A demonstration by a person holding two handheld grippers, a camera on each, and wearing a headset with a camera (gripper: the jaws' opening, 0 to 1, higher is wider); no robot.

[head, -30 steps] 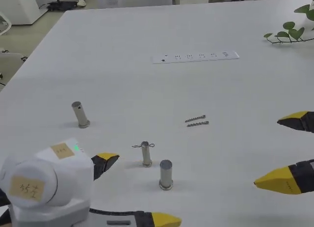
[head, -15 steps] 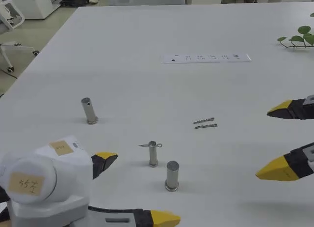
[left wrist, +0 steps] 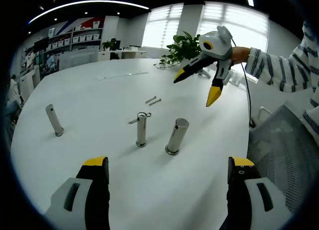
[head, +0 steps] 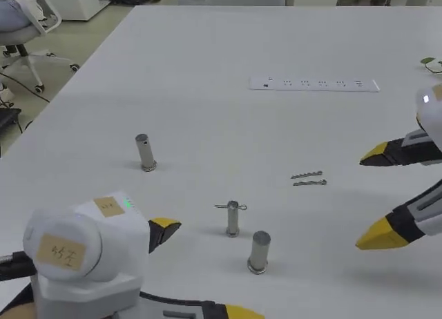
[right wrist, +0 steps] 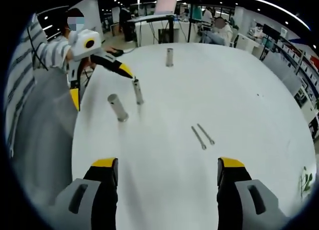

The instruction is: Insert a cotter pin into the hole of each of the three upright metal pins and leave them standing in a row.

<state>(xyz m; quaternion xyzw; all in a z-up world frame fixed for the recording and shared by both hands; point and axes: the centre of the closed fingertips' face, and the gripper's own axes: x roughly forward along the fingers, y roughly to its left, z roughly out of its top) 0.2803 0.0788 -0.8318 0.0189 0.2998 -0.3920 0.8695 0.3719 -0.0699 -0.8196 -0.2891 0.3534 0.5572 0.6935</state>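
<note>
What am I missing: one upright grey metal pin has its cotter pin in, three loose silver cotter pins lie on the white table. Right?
Wrong count: two loose silver cotter pins, not three, lie on the white table, per the head view. One upright grey metal pin does hold its cotter pin.

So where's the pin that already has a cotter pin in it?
In the head view, the fitted pin stands low centre, just beyond and left of the nearest bare pin.

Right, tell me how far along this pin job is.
Done: one upright pin has a cotter pin through it. In hand: nothing; the left gripper and right gripper are both open and empty. Left: two bare upright pins and two loose cotter pins lying on the table.
</note>
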